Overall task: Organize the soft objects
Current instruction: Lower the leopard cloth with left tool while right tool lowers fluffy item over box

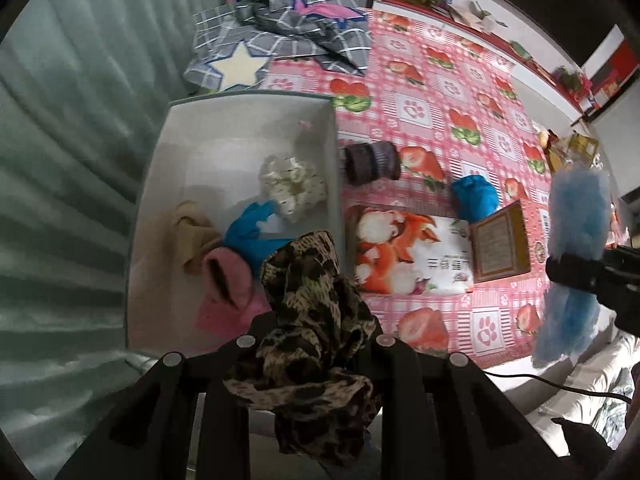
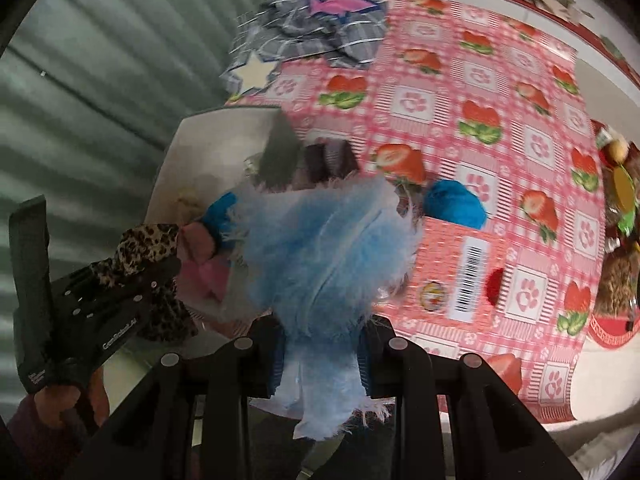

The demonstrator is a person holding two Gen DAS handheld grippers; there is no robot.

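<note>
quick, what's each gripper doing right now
left gripper: shut on the leopard-print fabric scrunchie
right gripper: shut on the fluffy light-blue cloth

Leopard-print cloth (image 1: 316,320): thin, crumpled fabric. Blue cloth (image 2: 328,240): fluffy, frayed edges. Tablecloth (image 1: 460,92): smooth, slightly glossy. Box (image 1: 160,168): matt grey walls.

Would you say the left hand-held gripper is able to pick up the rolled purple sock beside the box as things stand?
Probably not yet. The left hand-held gripper is shut on the leopard-print cloth, so it has no free grip. The purple sock itself lies uncovered on the tablecloth, just right of the white box.
</note>
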